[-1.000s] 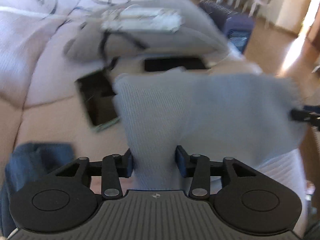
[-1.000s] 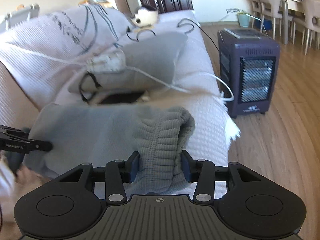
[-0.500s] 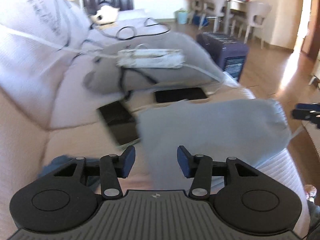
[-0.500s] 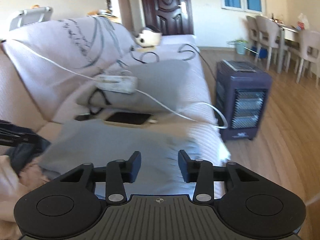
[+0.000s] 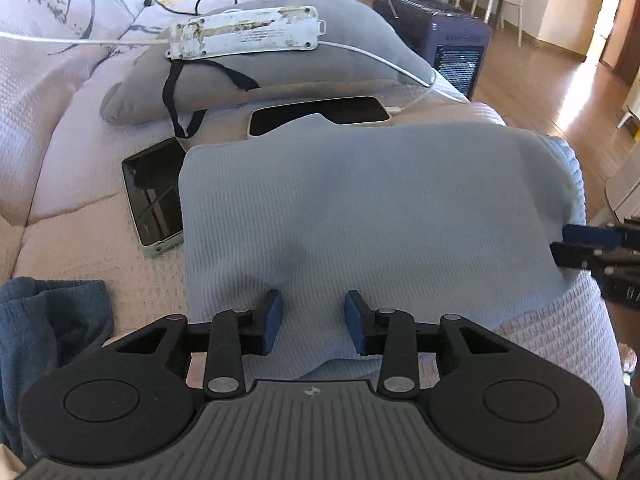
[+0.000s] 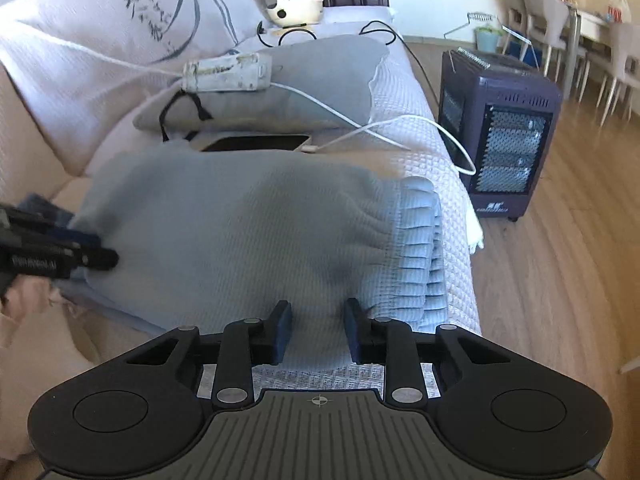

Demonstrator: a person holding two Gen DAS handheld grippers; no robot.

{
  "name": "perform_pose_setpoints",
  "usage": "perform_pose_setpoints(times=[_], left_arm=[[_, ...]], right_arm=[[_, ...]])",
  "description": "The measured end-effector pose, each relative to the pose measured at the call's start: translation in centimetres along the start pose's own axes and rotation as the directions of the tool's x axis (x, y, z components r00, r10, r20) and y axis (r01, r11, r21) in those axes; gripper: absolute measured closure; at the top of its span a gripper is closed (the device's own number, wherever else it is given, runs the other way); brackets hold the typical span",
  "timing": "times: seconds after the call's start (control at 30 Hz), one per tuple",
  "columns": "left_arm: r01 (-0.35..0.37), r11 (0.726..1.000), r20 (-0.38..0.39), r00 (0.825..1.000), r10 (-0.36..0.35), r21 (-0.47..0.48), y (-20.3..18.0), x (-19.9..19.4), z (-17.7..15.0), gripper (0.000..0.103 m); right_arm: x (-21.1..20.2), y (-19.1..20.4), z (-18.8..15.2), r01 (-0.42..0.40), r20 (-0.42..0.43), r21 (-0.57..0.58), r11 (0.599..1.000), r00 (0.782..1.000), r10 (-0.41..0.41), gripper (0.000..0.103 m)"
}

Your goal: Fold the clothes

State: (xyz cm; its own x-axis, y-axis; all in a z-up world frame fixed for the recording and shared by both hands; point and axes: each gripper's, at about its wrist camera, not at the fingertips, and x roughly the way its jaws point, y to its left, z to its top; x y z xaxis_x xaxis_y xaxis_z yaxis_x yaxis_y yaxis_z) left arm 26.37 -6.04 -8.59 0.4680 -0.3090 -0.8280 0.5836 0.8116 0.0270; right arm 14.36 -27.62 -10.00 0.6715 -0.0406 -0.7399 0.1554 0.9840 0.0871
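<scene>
A light grey-blue knit garment (image 5: 360, 208) lies folded flat across the sofa seat, its ribbed elastic band (image 6: 424, 240) toward the seat's outer edge. My left gripper (image 5: 314, 316) hovers over the garment's near left edge. Its jaws are closing with cloth lying between the fingers, not visibly pinched. My right gripper (image 6: 318, 326) is at the near edge by the ribbed band. Its jaws are closing too, and cloth fills the gap between them. Each gripper shows in the other's view, the right gripper (image 5: 568, 244) and the left gripper (image 6: 96, 258), at opposite ends of the garment.
Two phones (image 5: 154, 196) (image 5: 320, 114) lie just beyond the garment, before a grey pillow (image 5: 320, 52) carrying a white power strip (image 5: 244, 32) and cables. A dark blue garment (image 5: 48, 320) sits at the near left. A purple heater (image 6: 504, 136) stands on the wood floor beside the sofa.
A second ago both grippers pinched the lifted garment. They let it go, it settled flat on the seat, and both have come down over its near edge with narrower jaws.
</scene>
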Motion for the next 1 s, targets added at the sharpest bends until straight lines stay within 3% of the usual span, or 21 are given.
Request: perform_pose_setpoints(times=[0.03,0.13,0.33,0.47,0.63,0.73,1.0], left_arm=[[0.0,1.0,0.0,1.0,0.0,-0.003,-0.1,-0.2,0.0,0.069],[0.02,1.0,0.007,1.0,-0.02,-0.015,-0.2,-2.1,-0.6,0.054],[0.037,0.999,0.05,0.998,-0.036,-0.018,0.9,-8.5,-3.6,0.024],[0.024,0.999,0.043,0.999,-0.022,-0.044,2.8,-12.9,-6.9,0.013],[-0.043,0.996,-0.032,0.999,0.041,-0.072,4.8,-16.9,-11.8,0.013],[-0.075,0.99,-0.054,0.996,0.069,-0.119,6.1,-19.1,-14.8,0.013],[-0.093,0.95,-0.028,0.996,0.089,-0.299,8.9,-23.6,-20.9,0.013]], right_arm=[[-0.2,0.3,0.1,0.013,-0.002,-0.003,1.0,1.0,-0.013,0.076],[-1.6,0.9,0.2,0.021,-0.003,-0.002,1.0,1.0,-0.021,0.074],[-6.3,3.2,-1.7,-0.061,-0.028,0.013,0.998,0.998,0.061,0.071],[-9.1,6.1,-3.9,-0.124,-0.026,0.023,0.992,0.992,0.124,0.059],[-11.3,9.8,-6.3,-0.204,-0.034,0.017,0.979,0.978,0.204,0.058],[-12.1,11.7,-8.0,-0.235,-0.051,-0.014,0.972,0.971,0.234,0.048],[-12.4,13.9,-12.5,-0.259,-0.112,-0.082,0.962,0.962,0.249,0.044]])
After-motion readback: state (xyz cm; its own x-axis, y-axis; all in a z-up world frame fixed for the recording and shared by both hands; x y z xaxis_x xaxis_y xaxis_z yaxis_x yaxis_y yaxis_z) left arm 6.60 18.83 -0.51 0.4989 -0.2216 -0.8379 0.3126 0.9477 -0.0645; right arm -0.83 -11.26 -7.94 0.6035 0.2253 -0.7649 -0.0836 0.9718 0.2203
